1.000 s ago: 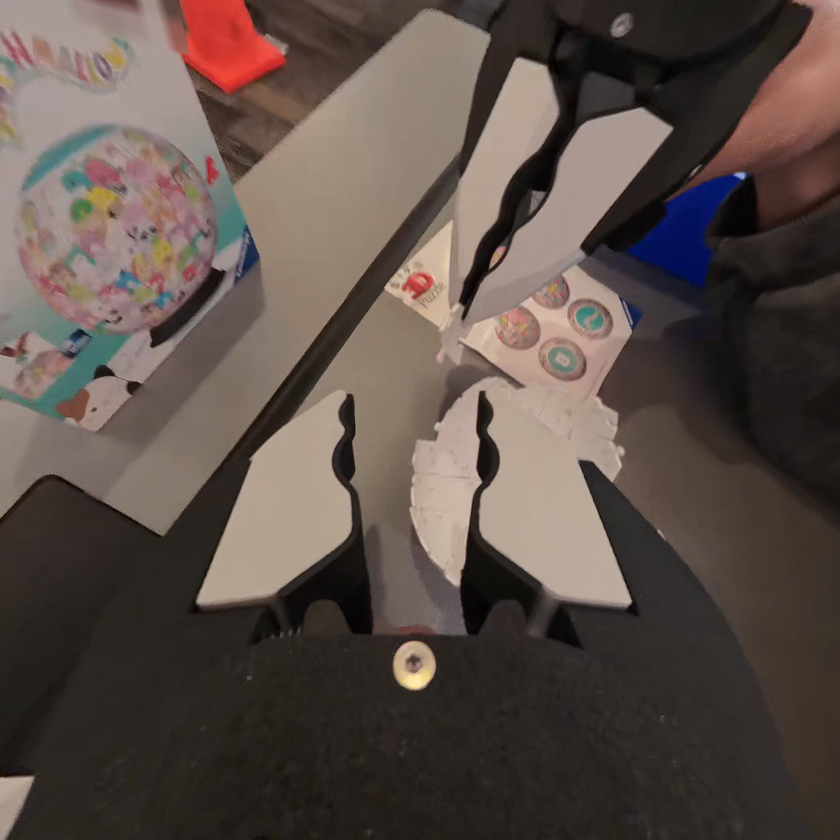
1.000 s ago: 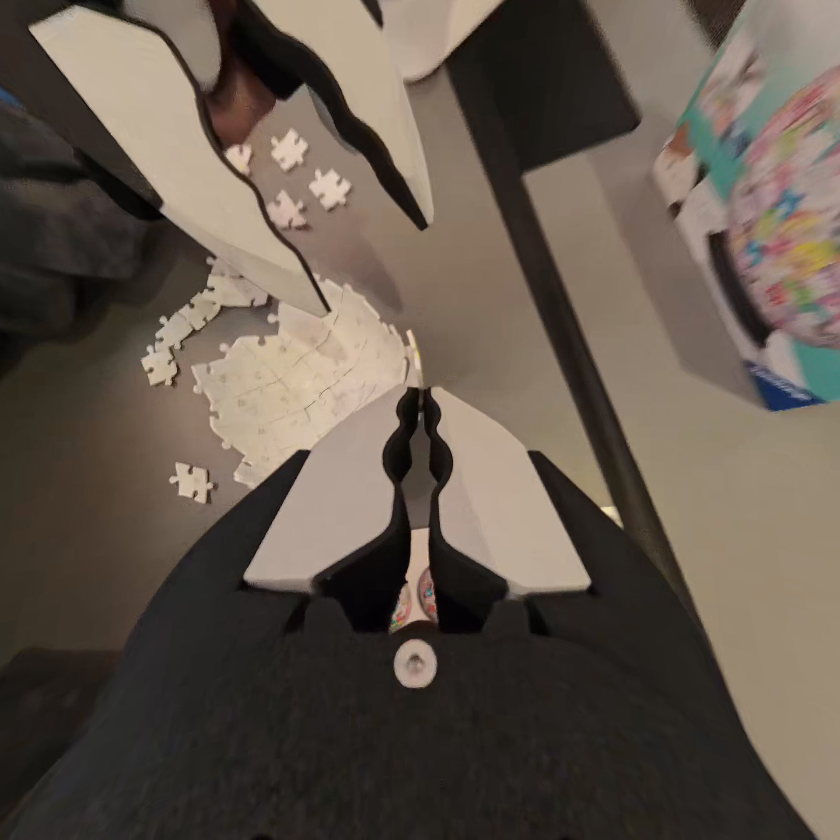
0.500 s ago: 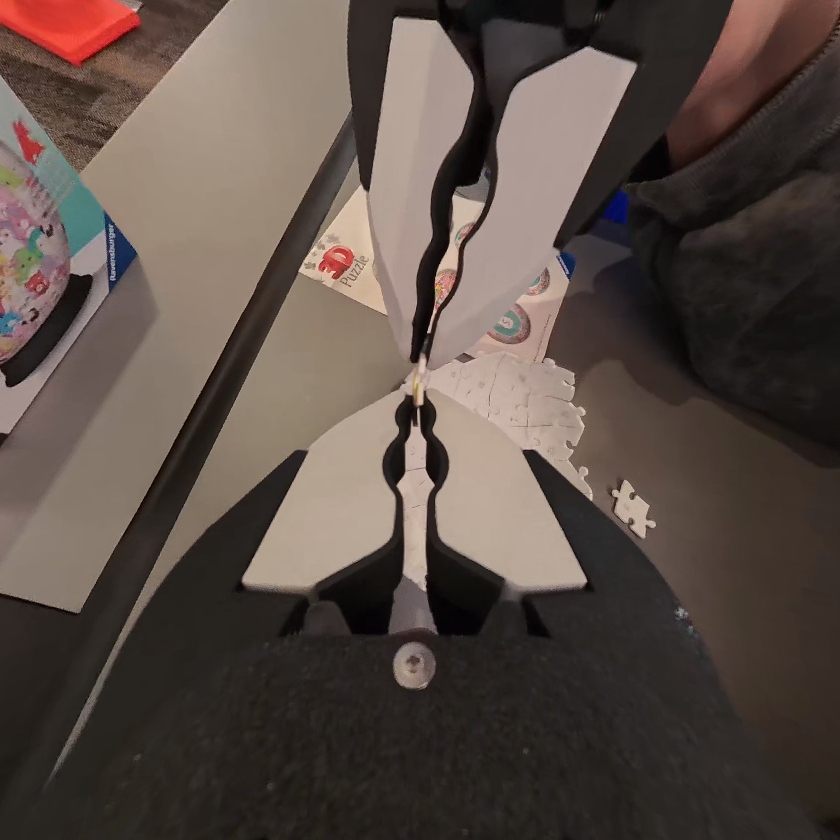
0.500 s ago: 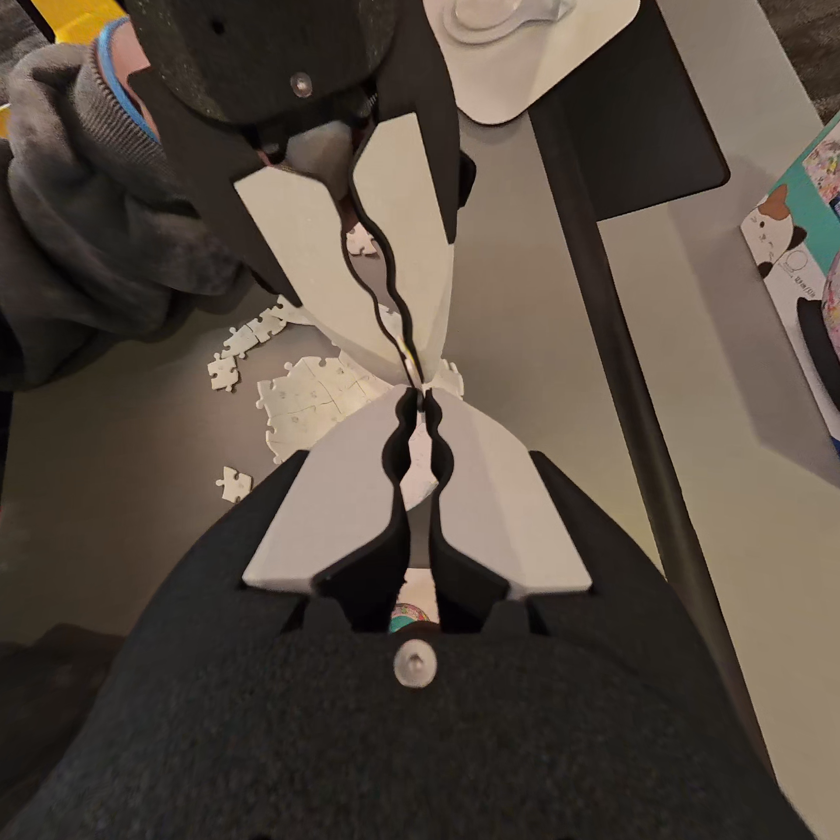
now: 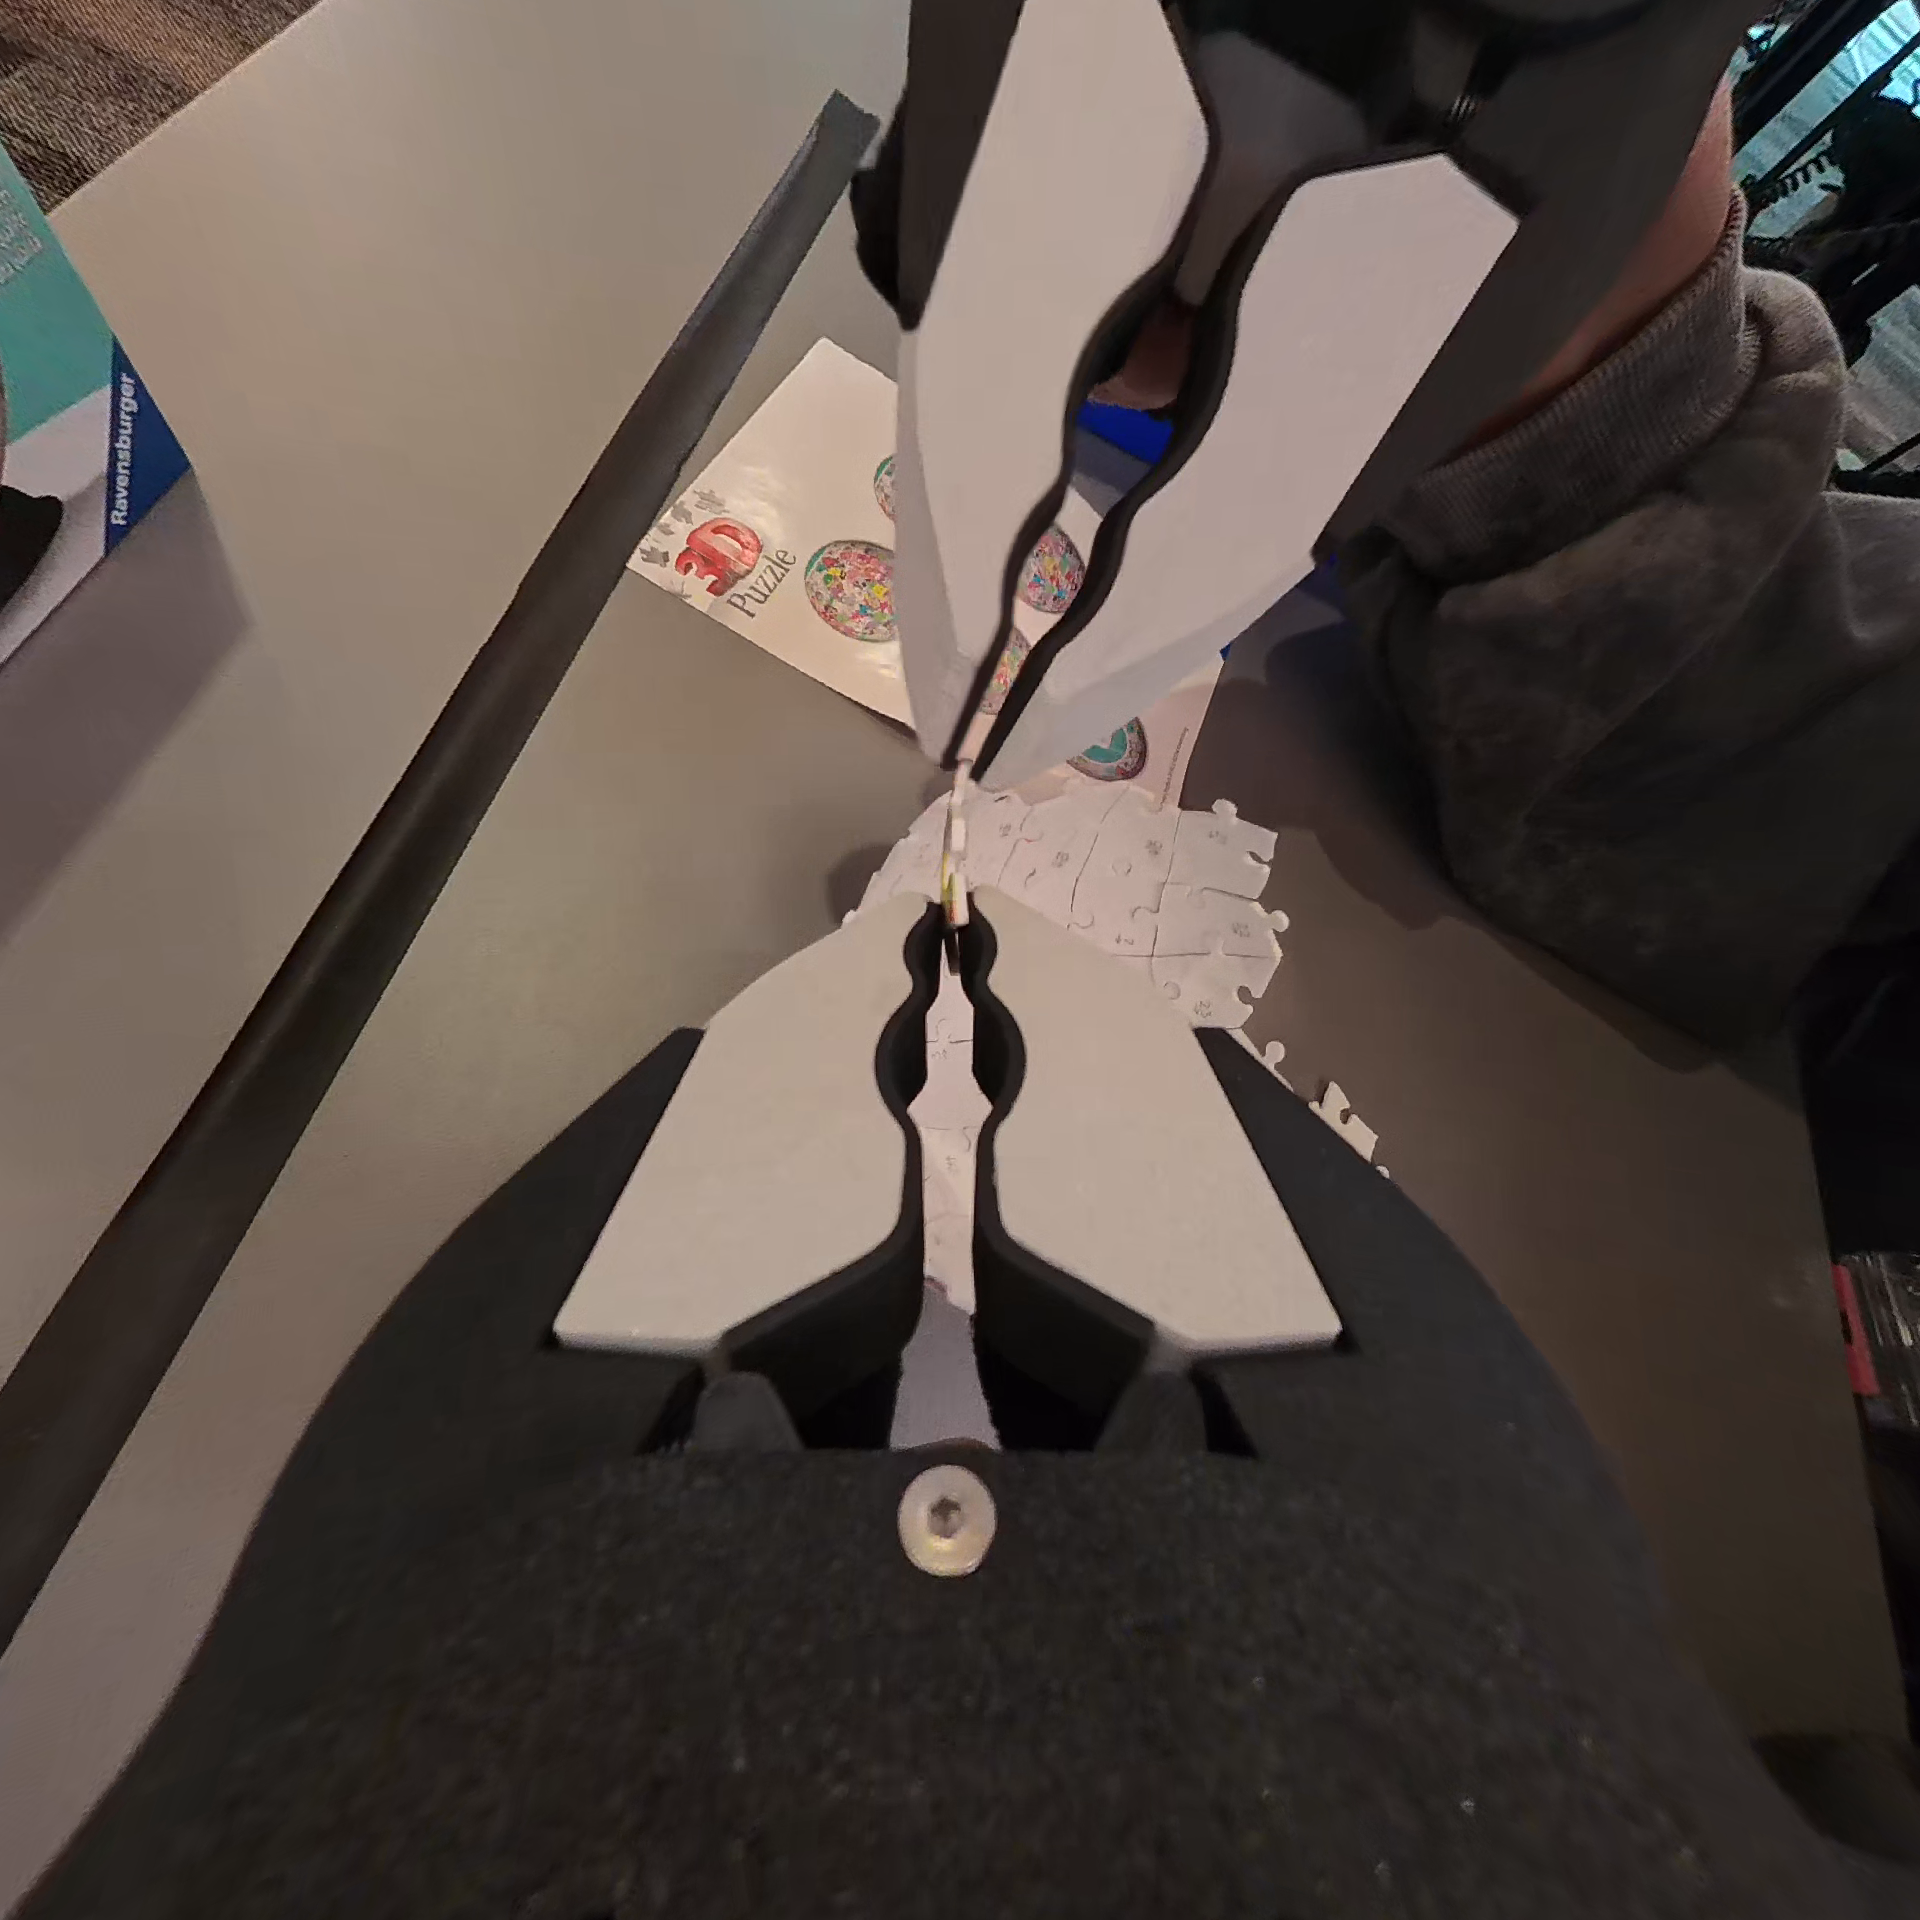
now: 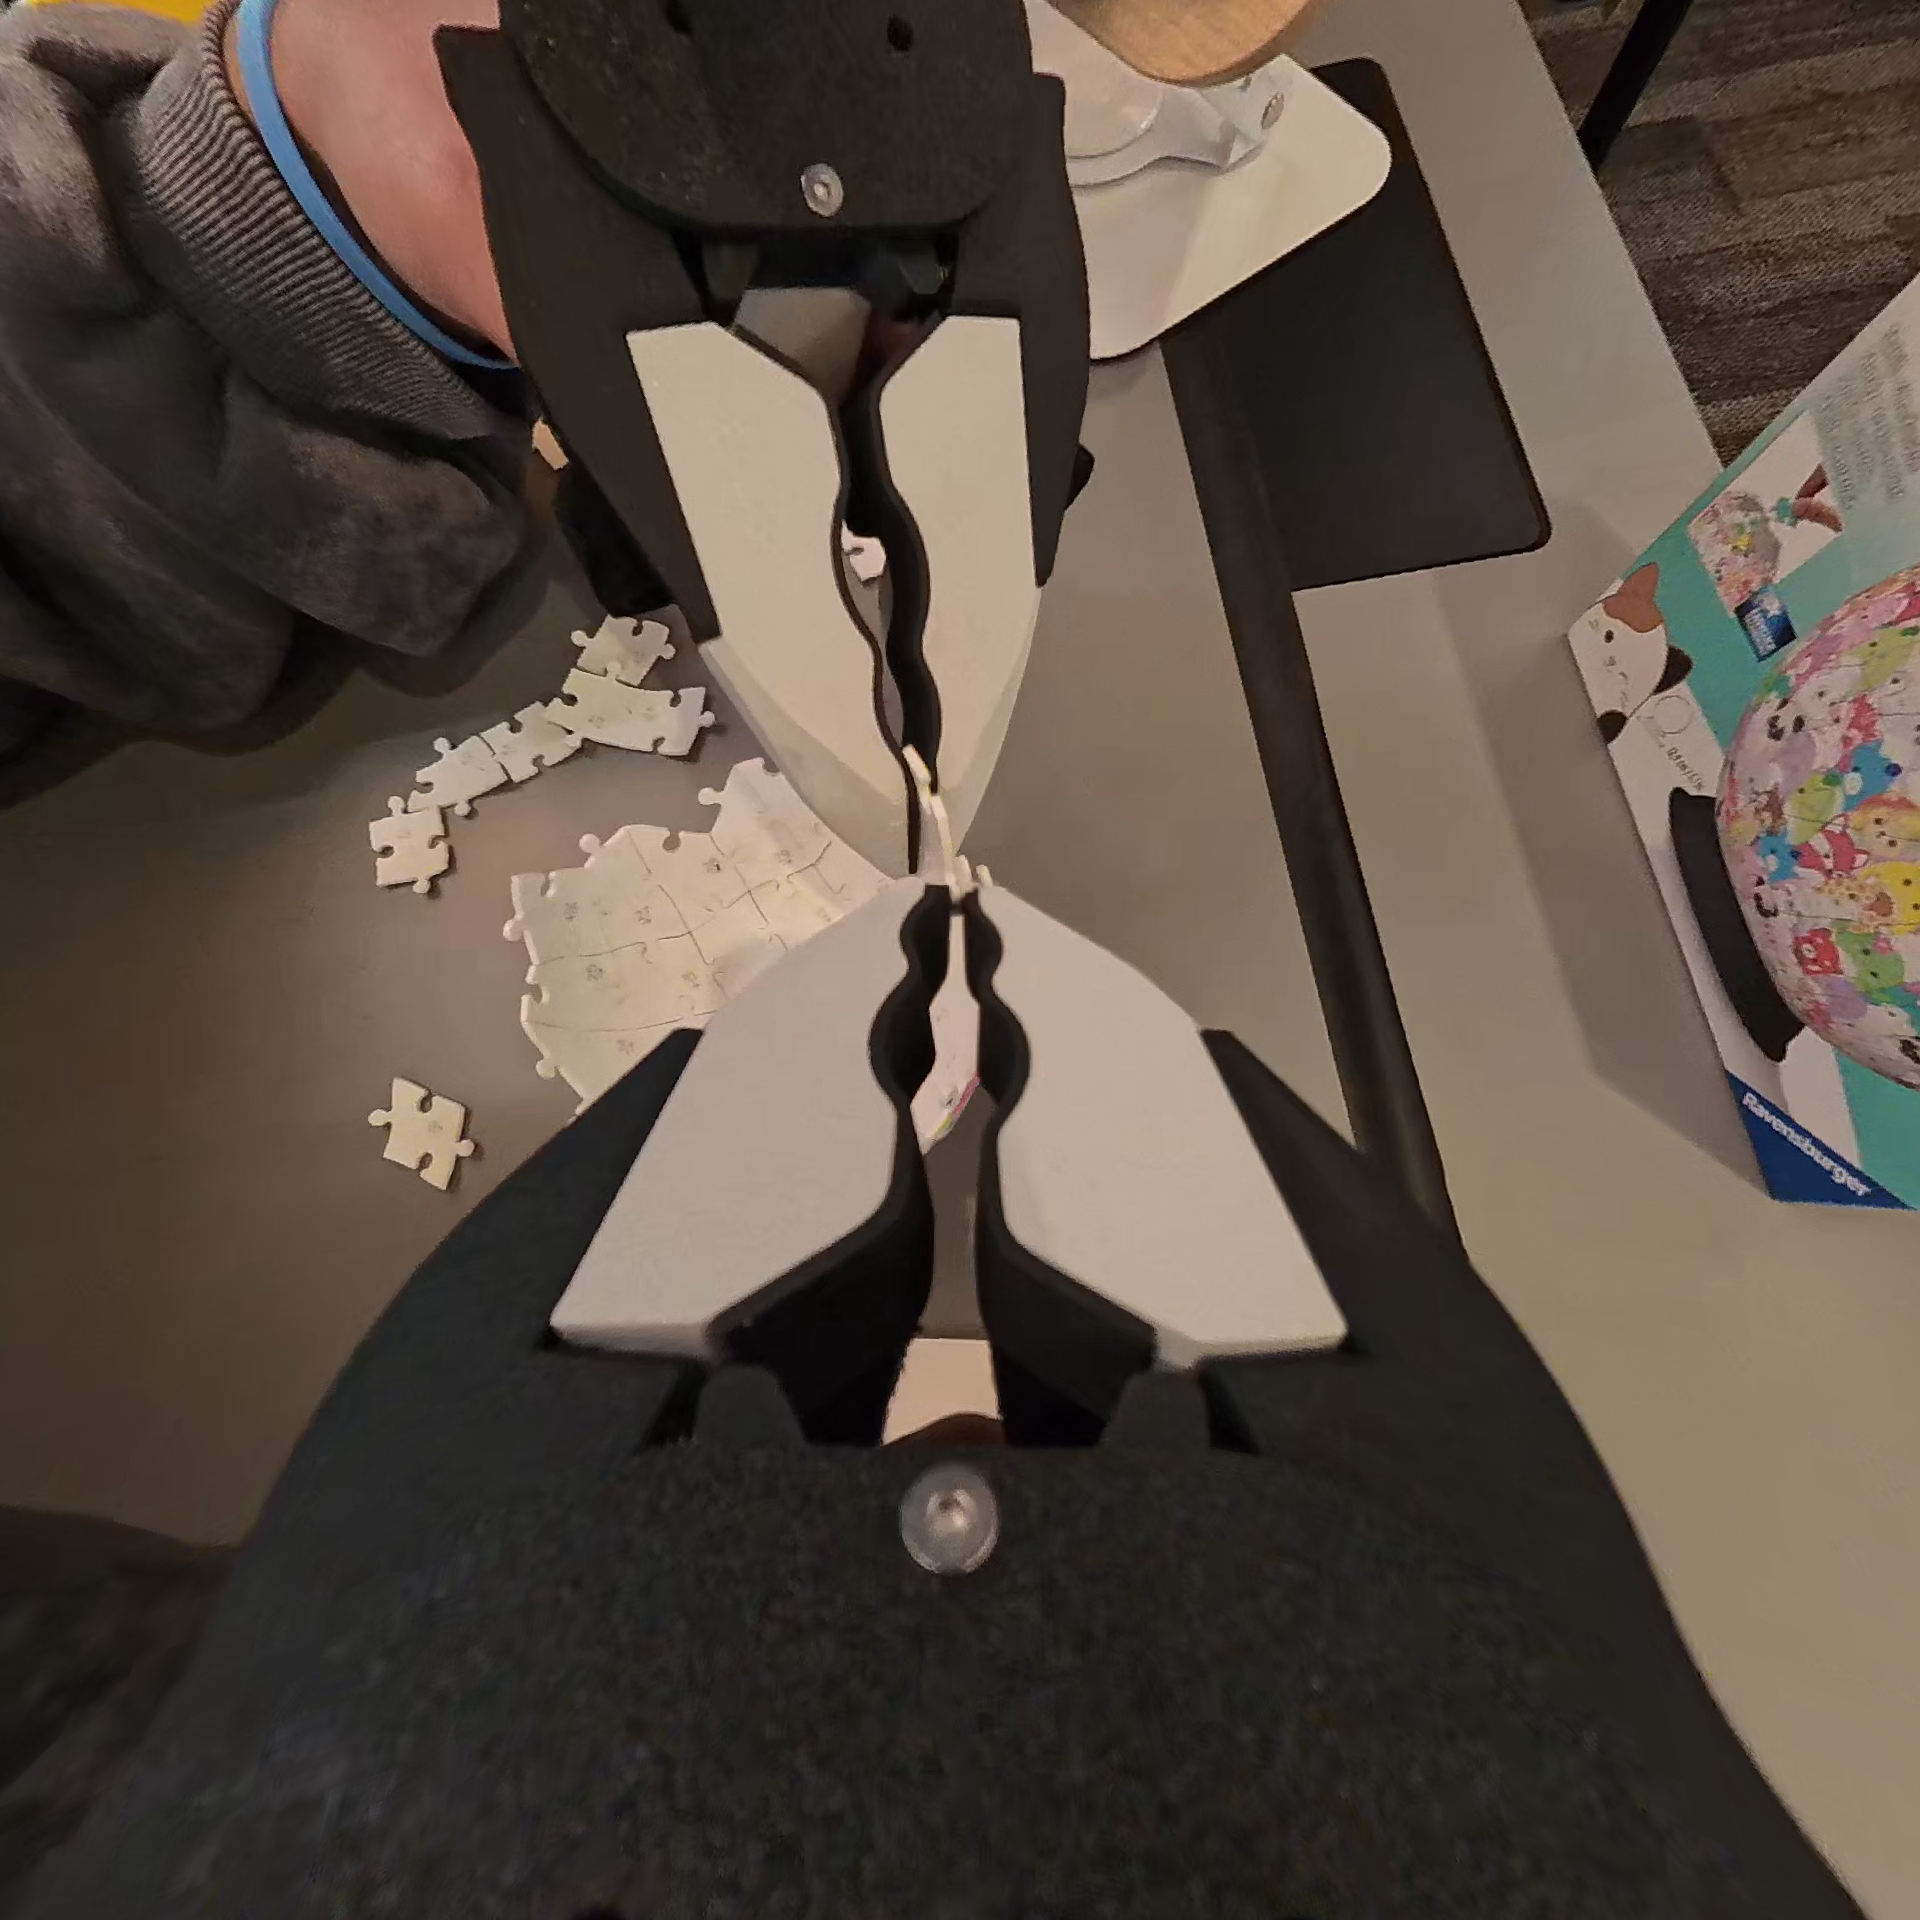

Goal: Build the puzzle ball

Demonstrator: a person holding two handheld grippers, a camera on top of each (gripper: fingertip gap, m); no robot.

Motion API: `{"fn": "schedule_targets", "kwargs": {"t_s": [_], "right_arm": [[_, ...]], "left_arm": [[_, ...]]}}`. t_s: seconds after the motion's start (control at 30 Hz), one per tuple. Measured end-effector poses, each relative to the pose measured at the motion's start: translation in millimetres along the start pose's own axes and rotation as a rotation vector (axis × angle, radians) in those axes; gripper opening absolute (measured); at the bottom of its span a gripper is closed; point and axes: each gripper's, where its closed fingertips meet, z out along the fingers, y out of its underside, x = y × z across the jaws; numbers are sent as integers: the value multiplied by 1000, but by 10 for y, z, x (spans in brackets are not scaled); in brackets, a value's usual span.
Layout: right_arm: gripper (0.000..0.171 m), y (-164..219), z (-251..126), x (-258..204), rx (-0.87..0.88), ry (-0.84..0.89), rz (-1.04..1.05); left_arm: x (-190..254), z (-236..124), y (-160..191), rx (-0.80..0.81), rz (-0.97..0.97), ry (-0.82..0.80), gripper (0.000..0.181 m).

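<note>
My left gripper (image 5: 951,920) is shut on the near end of a white puzzle piece (image 5: 954,852) seen edge-on. My right gripper (image 5: 966,764) comes in from above, tip to tip with it, and is shut on the far end. In the right wrist view my right gripper (image 6: 951,904) and left gripper (image 6: 923,831) pinch the same thin white puzzle piece (image 6: 940,821). I cannot tell if it is one piece or two joined. It is held above an assembled curved puzzle section (image 6: 665,935), white side up on the table, which also shows in the left wrist view (image 5: 1143,862).
Loose white pieces (image 6: 421,1132) and a short joined strip (image 6: 582,717) lie beside the section. The puzzle box (image 6: 1808,883) stands on the light table; its corner shows (image 5: 114,436). A leaflet (image 5: 769,551), a black bar (image 6: 1309,779) and a white stand base (image 6: 1226,208) are near. Grey sleeves flank both grippers. The tips of both grippers are at nearly the same place. The black bar (image 6: 1309,779) is about 20 cm from both grippers' fingertips.
My left gripper, open a second ago, has shut on the piece that my right gripper holds. Both grippers now meet tip to tip above the puzzle section.
</note>
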Motion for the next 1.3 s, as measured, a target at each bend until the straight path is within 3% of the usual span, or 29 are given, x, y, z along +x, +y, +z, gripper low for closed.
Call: {"fn": "schedule_targets", "kwargs": {"t_s": [0.23, 0.33, 0.67, 1.03, 1.3], "right_arm": [[2, 62, 32, 47, -66, 45, 39], [2, 175, 73, 62, -167, 101, 87], [2, 444, 276, 93, -448, 246, 104], [2, 351, 278, 100, -333, 261, 168], [2, 173, 86, 39, -142, 244, 208]], "left_arm": [[-76, 34, 51, -16, -25, -22, 3], [-213, -39, 217, -110, -24, -114, 28], [-310, -148, 281, -133, -29, -169, 28], [-336, 104, 286, -146, -5, -157, 24], [-204, 32, 89, -48, 47, -120, 22]]}}
